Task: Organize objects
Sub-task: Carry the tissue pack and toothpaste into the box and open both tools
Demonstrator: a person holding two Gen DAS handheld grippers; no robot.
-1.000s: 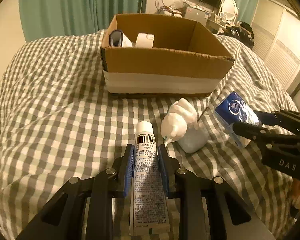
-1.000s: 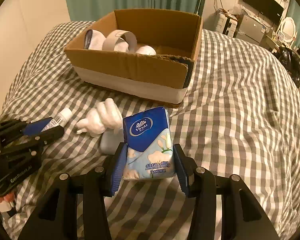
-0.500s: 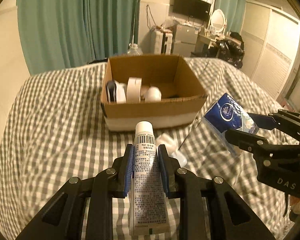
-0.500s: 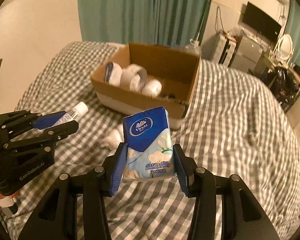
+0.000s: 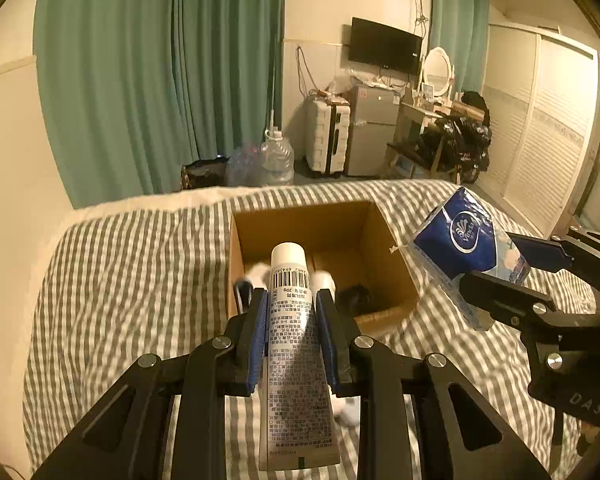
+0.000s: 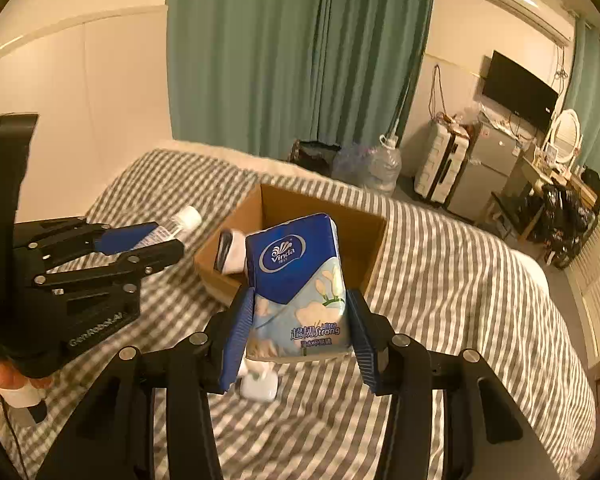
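Green curtains (image 5: 160,80) are hanging behind the checked bed (image 5: 120,272) in the left view, where the left gripper (image 5: 290,312) is pinching a tube (image 5: 294,320) above the box (image 5: 384,264). Across in the right view, the right gripper (image 6: 300,316) is clamping a tissue pack (image 6: 296,280) between its fingers (image 6: 240,320), over the box's near edge, with a white bottle (image 6: 260,386) lying on the bed below.

Box (image 5: 384,240) top open; right half bare, items crowd left.

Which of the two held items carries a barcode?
The white tube in the left tongs: a barcode sits below its cap. The tissue pack in the right tongs shows none.
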